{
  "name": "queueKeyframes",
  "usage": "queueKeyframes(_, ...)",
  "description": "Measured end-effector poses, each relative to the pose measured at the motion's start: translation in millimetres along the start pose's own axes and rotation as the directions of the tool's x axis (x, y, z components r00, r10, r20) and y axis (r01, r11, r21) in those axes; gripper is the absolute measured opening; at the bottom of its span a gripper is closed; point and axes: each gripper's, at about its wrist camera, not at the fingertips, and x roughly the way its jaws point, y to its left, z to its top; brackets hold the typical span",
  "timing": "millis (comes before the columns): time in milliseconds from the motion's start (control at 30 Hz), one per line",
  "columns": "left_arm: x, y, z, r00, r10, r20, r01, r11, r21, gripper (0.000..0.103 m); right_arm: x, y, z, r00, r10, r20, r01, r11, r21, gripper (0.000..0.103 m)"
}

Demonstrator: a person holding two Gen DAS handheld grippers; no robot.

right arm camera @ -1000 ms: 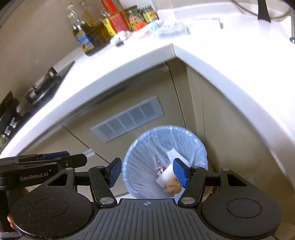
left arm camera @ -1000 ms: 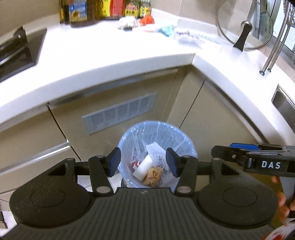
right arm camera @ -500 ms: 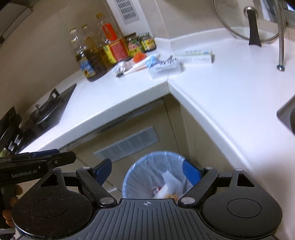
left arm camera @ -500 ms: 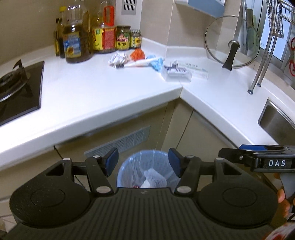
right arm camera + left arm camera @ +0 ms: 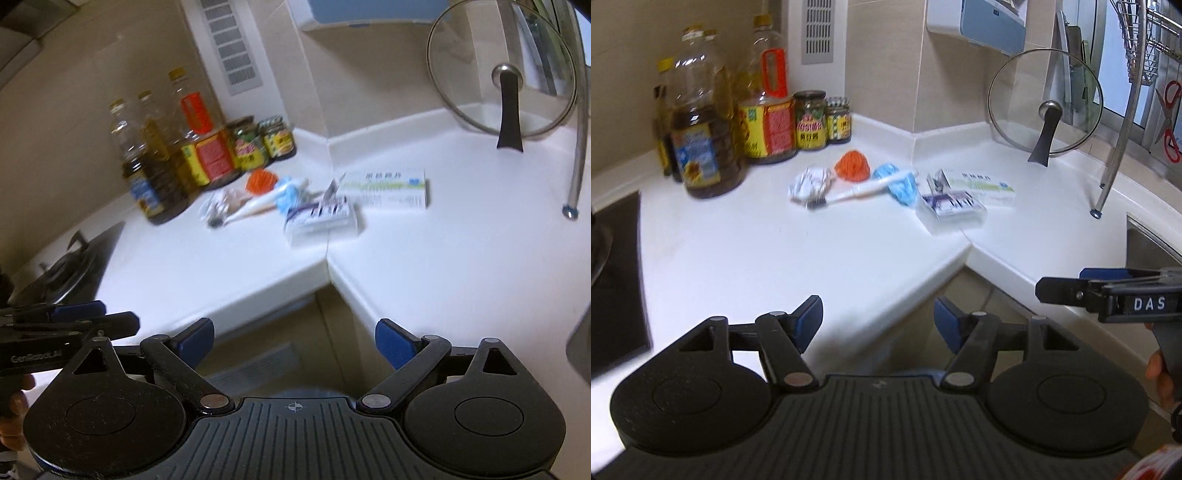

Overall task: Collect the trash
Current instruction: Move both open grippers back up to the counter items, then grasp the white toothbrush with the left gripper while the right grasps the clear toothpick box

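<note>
well, your left gripper [image 5: 878, 320] and right gripper [image 5: 294, 339] both gape, holding nothing. two boxes [image 5: 953, 206], one toothbrush [image 5: 862, 191] and three wads [image 5: 851, 166] lie well beyond the bare counter edge [image 5: 886, 295].

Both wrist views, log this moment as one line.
left gripper: open, empty | right gripper: open, empty | white countertop: crumpled orange wrapper, white toothbrush, crumpled blue mask, two small cartons uncollected

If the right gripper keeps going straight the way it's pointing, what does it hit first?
Probably the small white box near the counter corner; the right gripper points over the edge toward it, though depth is unclear.
</note>
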Motion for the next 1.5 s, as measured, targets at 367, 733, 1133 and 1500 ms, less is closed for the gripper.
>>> queueKeyframes(367,66,41,52,0.999,-0.045,-0.006,0.045,0.997,0.067,0.069,77,-1,47,0.996,-0.091,0.026,0.091,0.996,-0.005,0.1)
queueKeyframes(733,110,56,74,0.996,-0.089,-0.019,0.09,0.989,0.114,0.07,129,0,59,0.991,-0.13,0.035,0.131,0.991,-0.035,0.101)
queueKeyframes(1133,140,59,80,0.992,-0.125,-0.028,0.128,0.975,0.181,0.07,161,1,57,0.98,-0.197,0.04,0.2,0.976,-0.083,0.101)
queueKeyframes(1500,166,50,85,0.992,-0.125,-0.029,0.129,0.951,0.282,0.066,166,0,56,0.97,-0.232,0.072,0.238,0.967,-0.095,0.087)
